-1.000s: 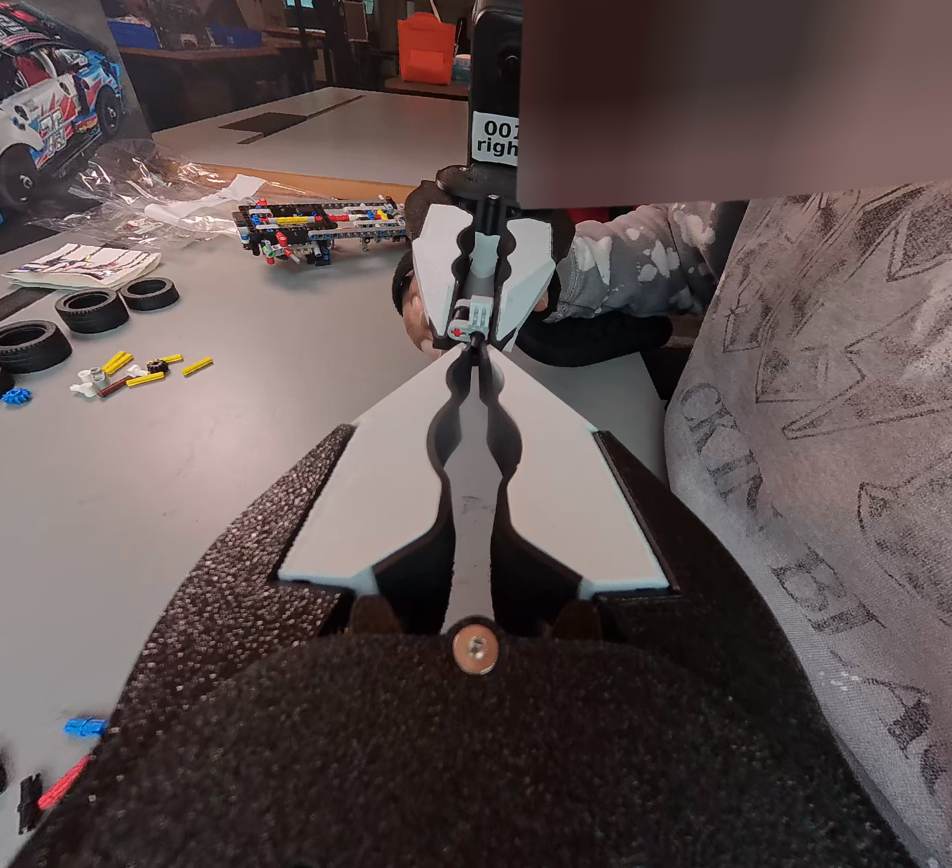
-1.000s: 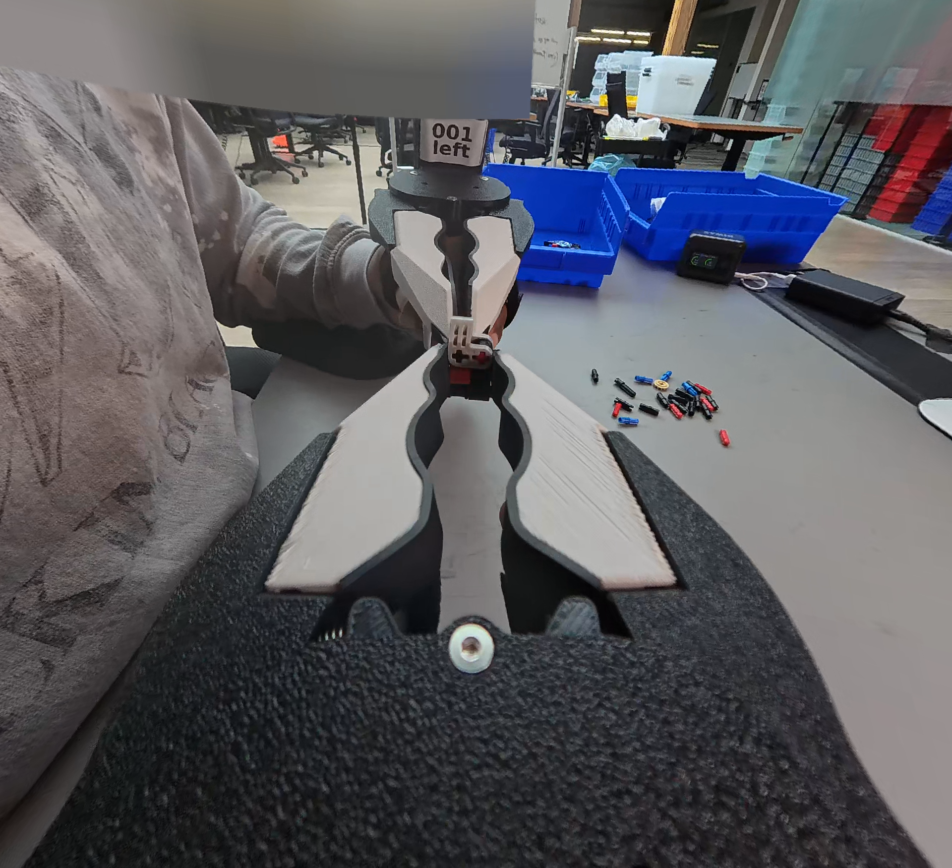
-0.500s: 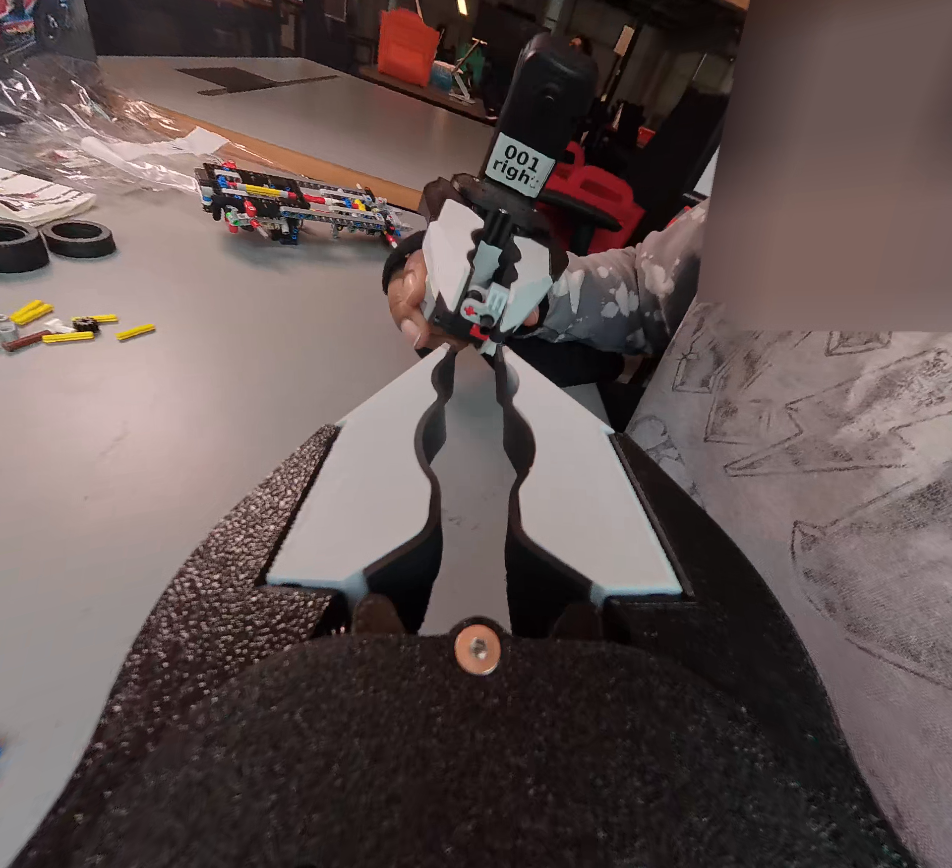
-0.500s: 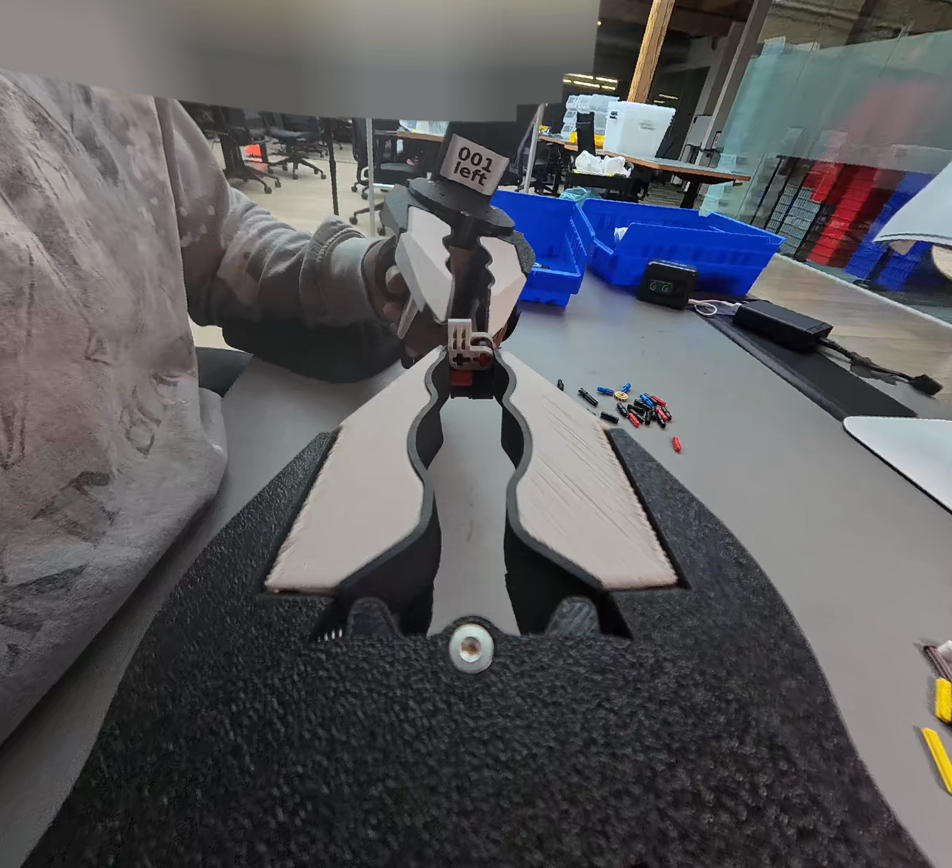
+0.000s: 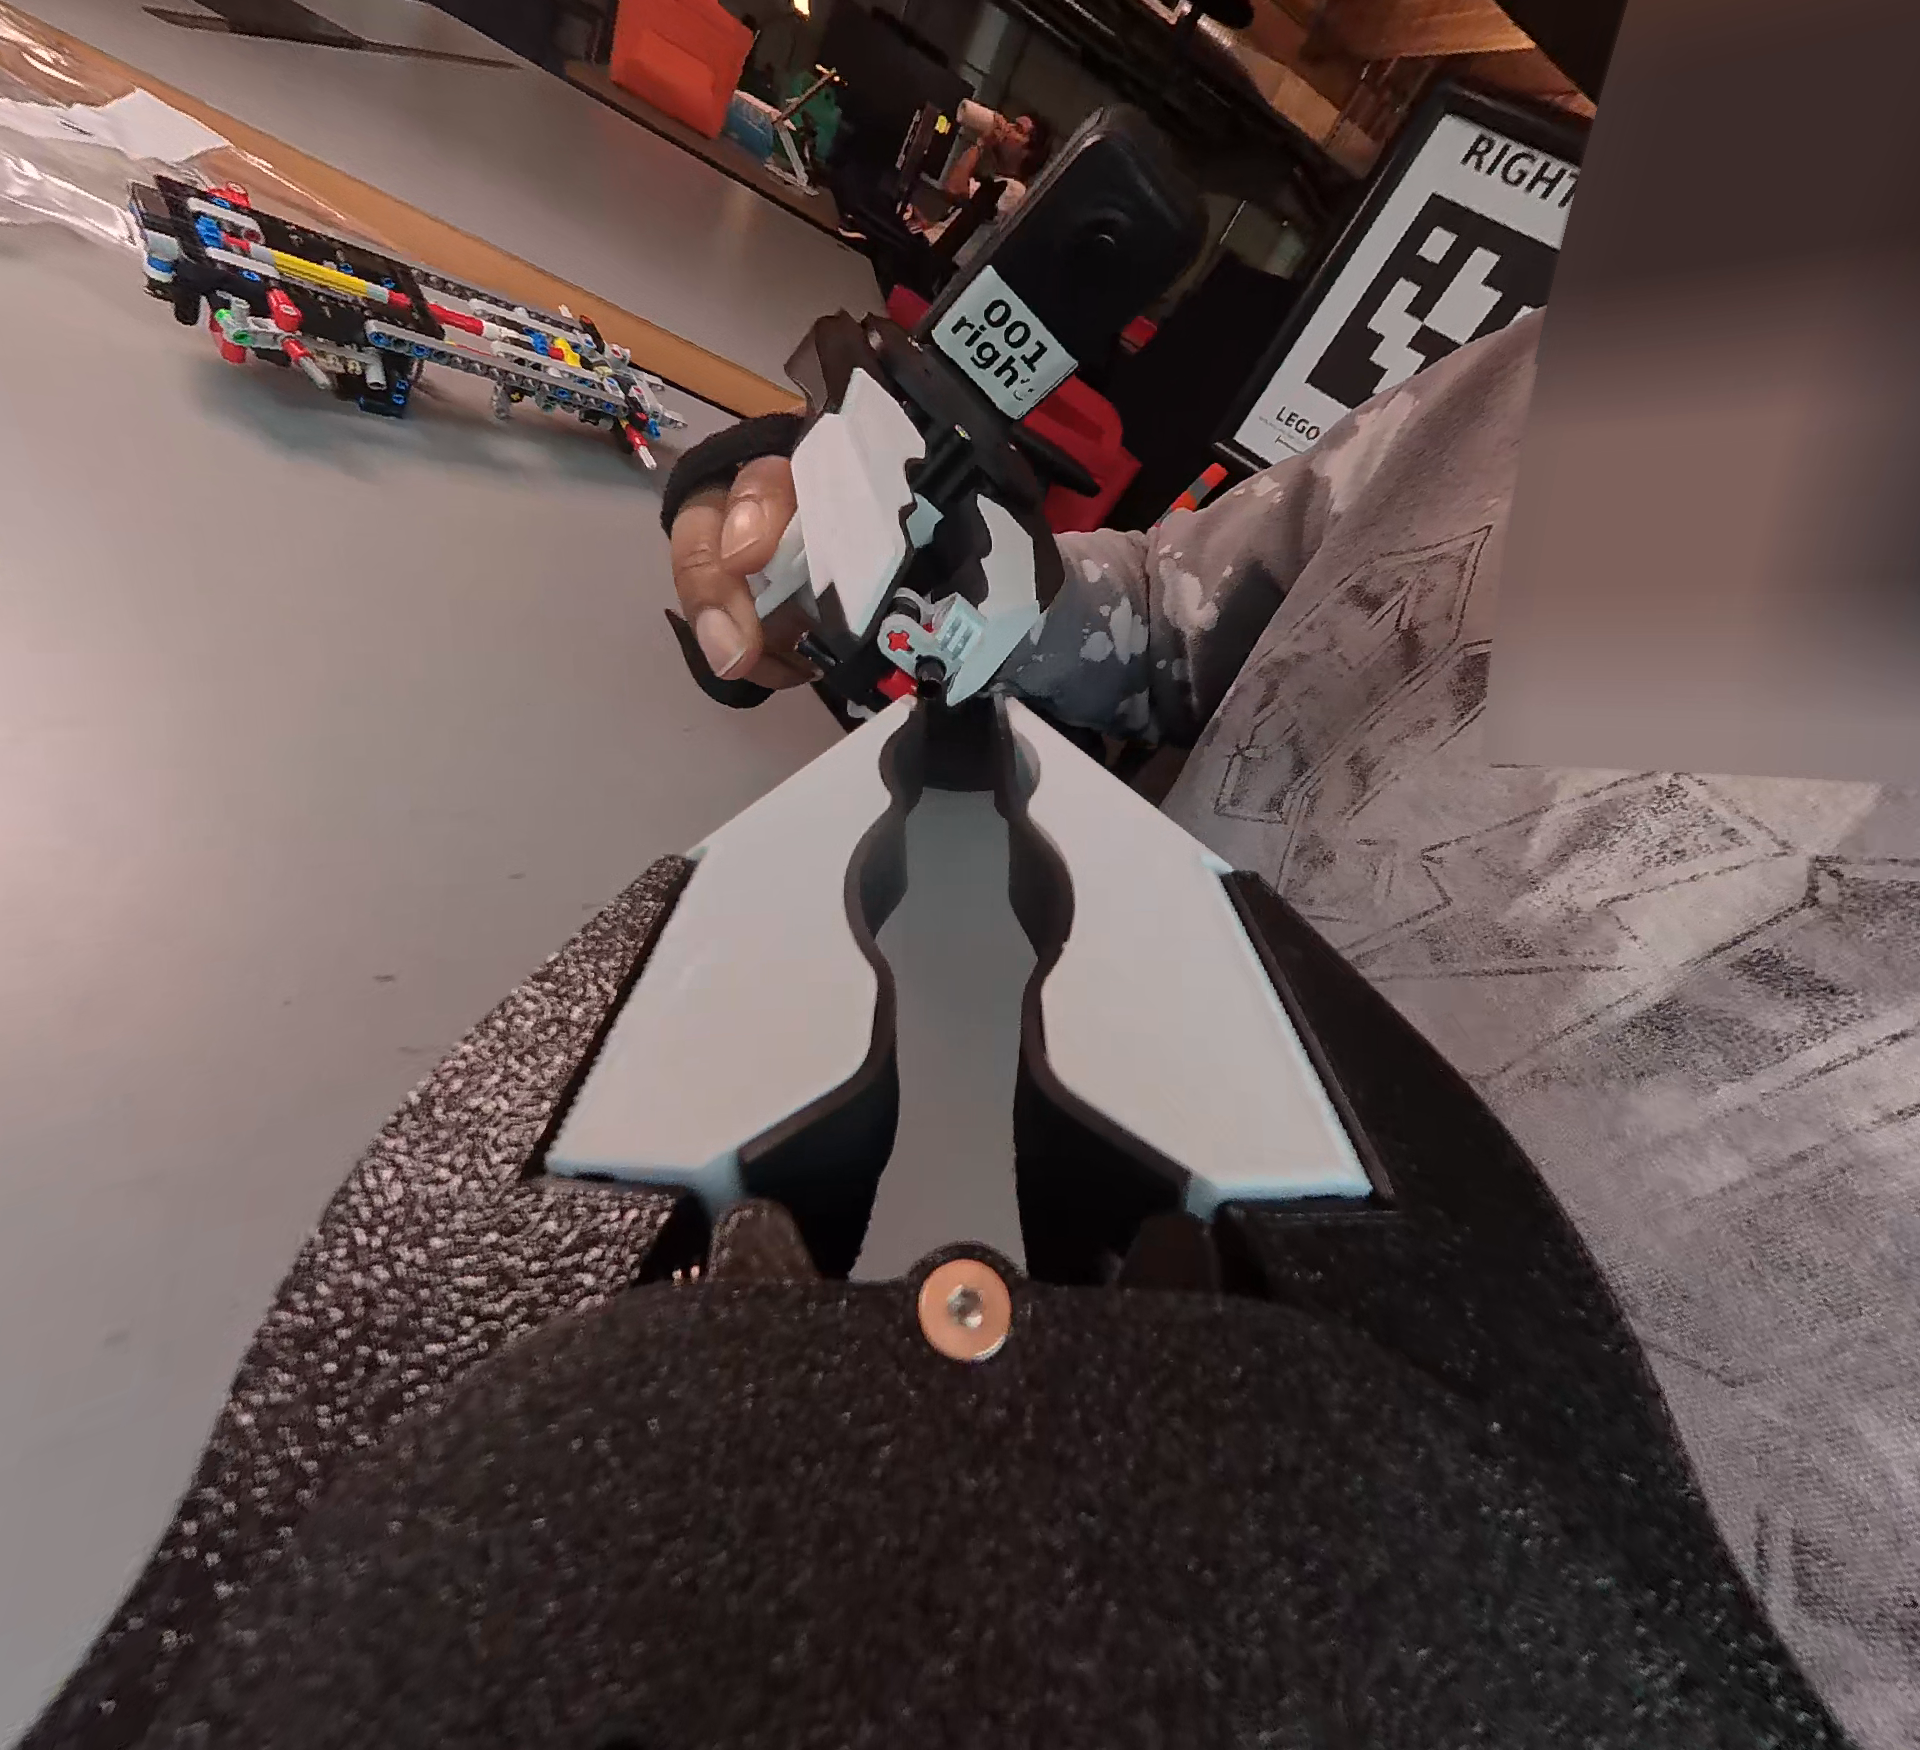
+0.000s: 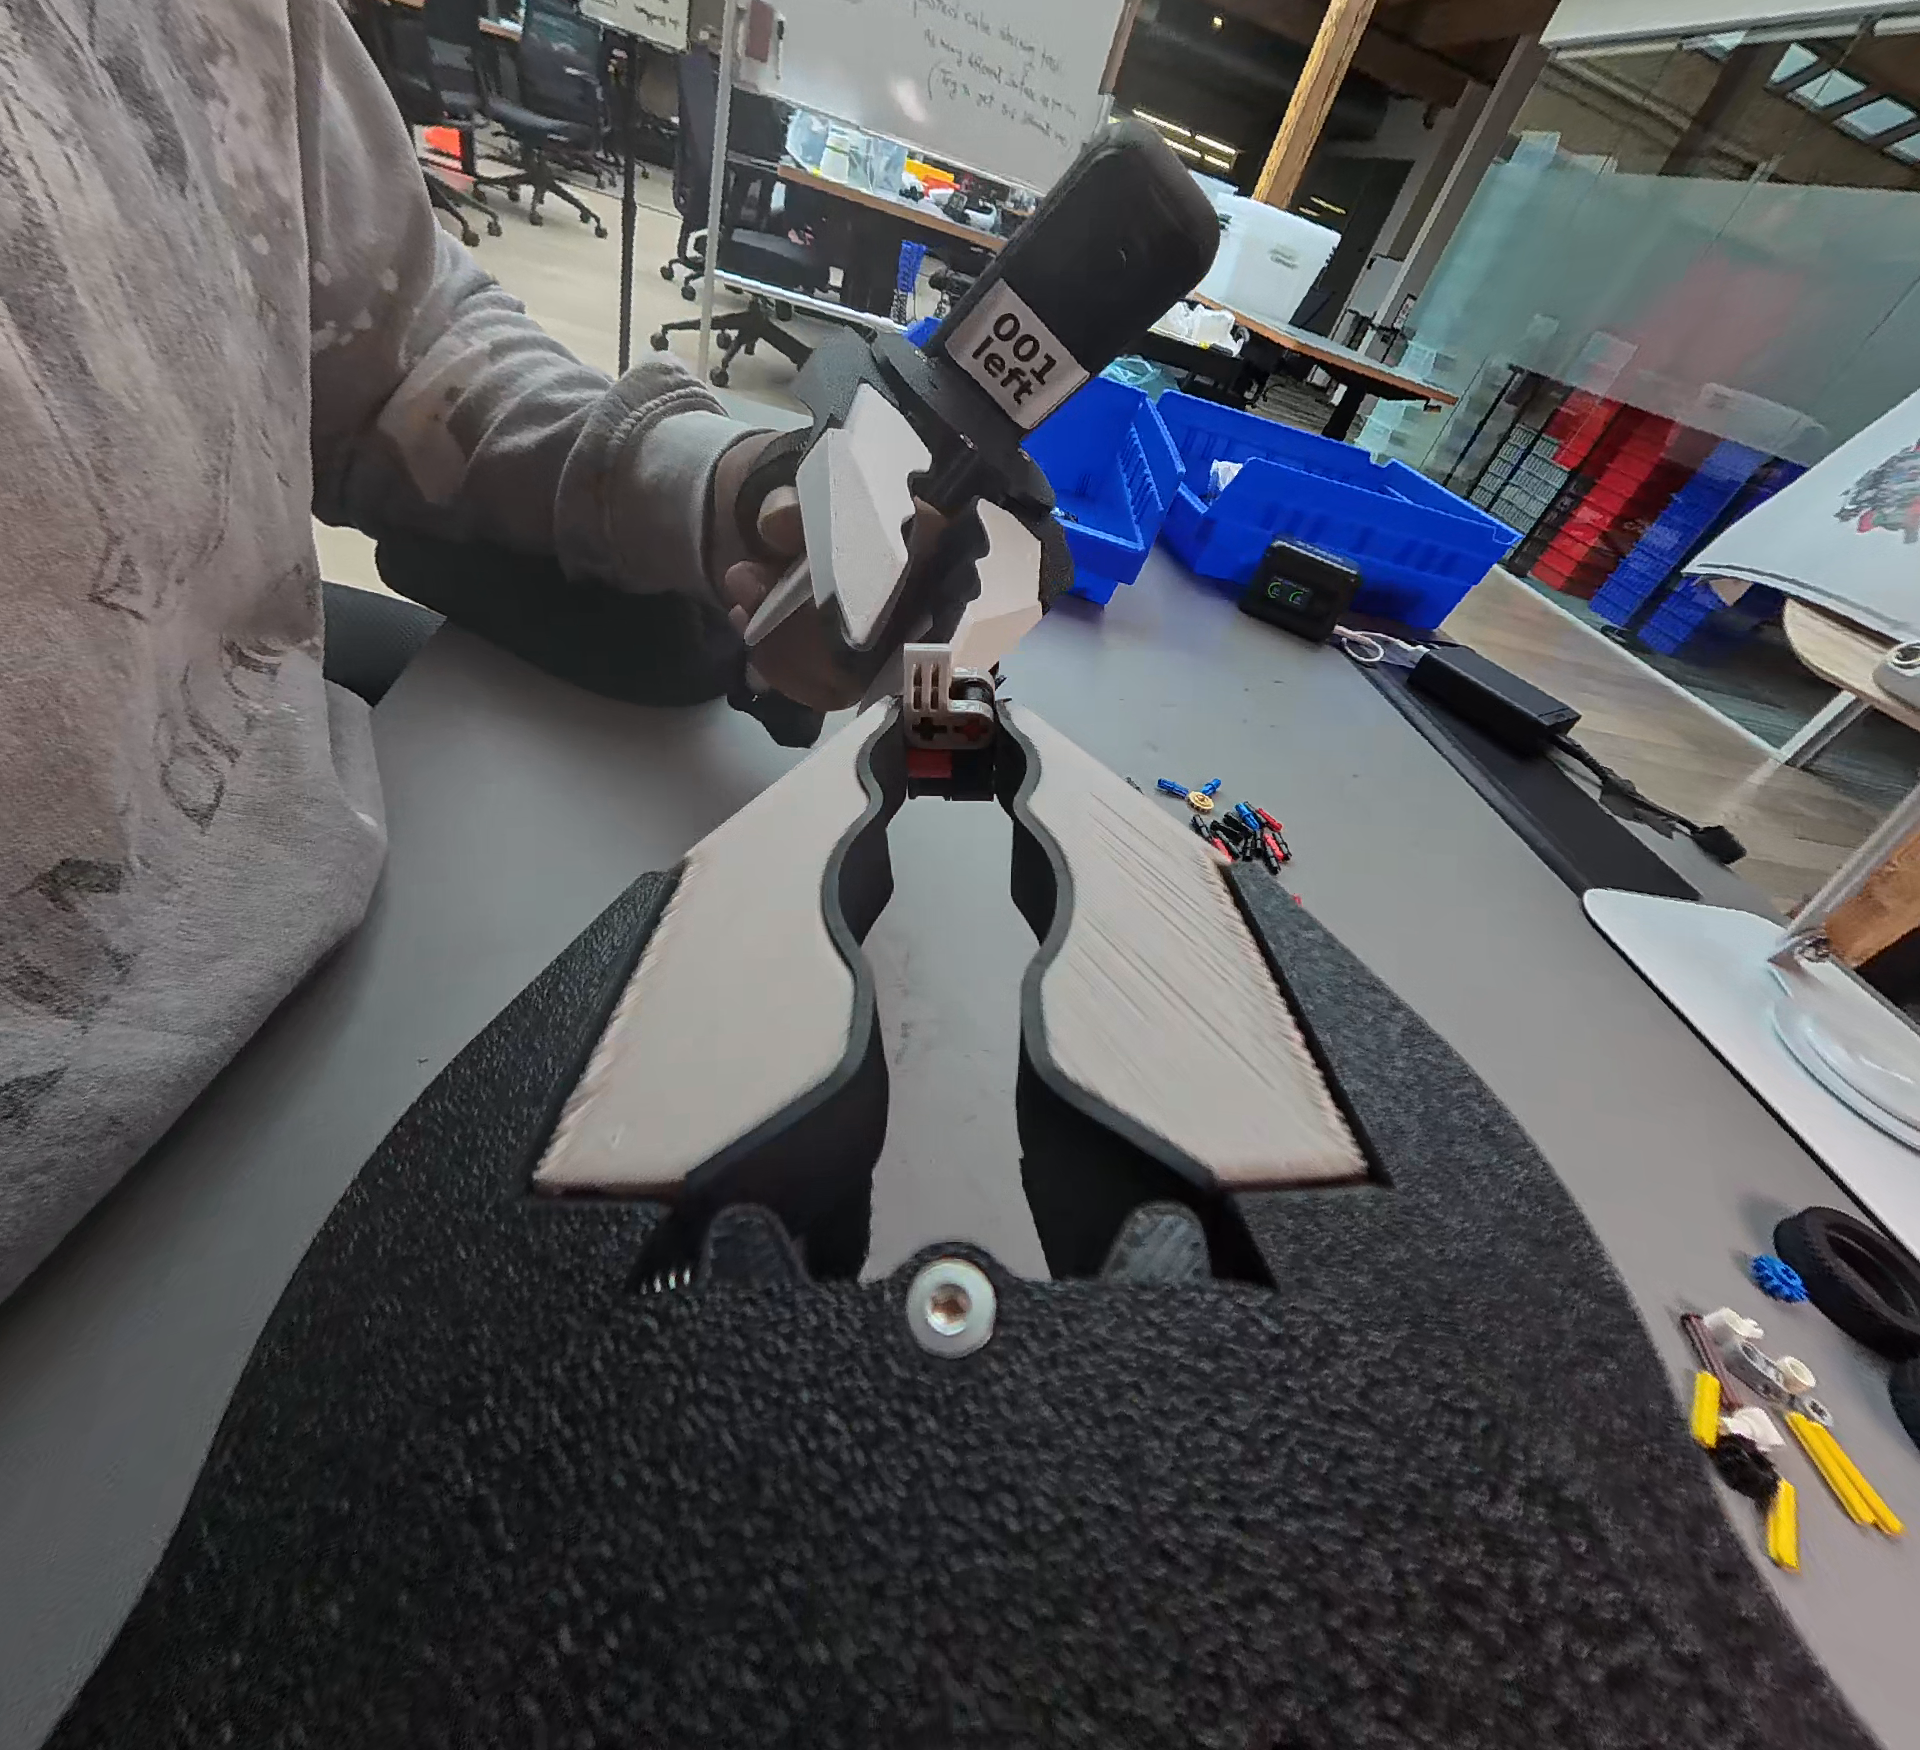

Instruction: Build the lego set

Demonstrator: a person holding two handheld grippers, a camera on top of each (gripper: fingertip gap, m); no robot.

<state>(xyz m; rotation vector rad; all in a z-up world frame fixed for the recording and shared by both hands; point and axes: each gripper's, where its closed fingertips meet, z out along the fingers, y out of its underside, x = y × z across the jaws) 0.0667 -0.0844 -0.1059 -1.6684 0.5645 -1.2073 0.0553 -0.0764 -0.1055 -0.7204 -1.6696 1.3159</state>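
Note:
My right gripper (image 6: 945, 724) is shut on a small lego assembly (image 6: 940, 713) of a grey connector with red and black parts. It is held in the air over the grey table (image 6: 1195, 713). My left gripper (image 5: 954, 708) faces it tip to tip with its jaws a little apart. Its tips sit just below the assembly (image 5: 925, 646) and I see nothing held between them. In the left wrist view the right gripper (image 5: 925, 666) is tilted and a hand holds it. The left gripper also shows in the right wrist view (image 6: 930, 646). The long lego chassis (image 5: 395, 329) lies on the table at the far left.
A pile of small pins (image 6: 1242, 833) lies right of the grippers. Yellow axles (image 6: 1829, 1472), a tyre (image 6: 1839, 1274) and a blue gear (image 6: 1779, 1276) lie at the near right. Blue bins (image 6: 1330, 516), a black device (image 6: 1299, 588) and a power brick (image 6: 1491, 692) stand behind. The person's grey sweatshirt (image 5: 1558, 973) is close. The tips of both grippers are at nearly the same place. Left tips and right tips are each some 35 centimetres from the blue gear (image 6: 1779, 1276).
My left gripper has gone from shut at the assembly to slightly open. Both grippers have tilted and lifted. The right gripper still holds the assembly.

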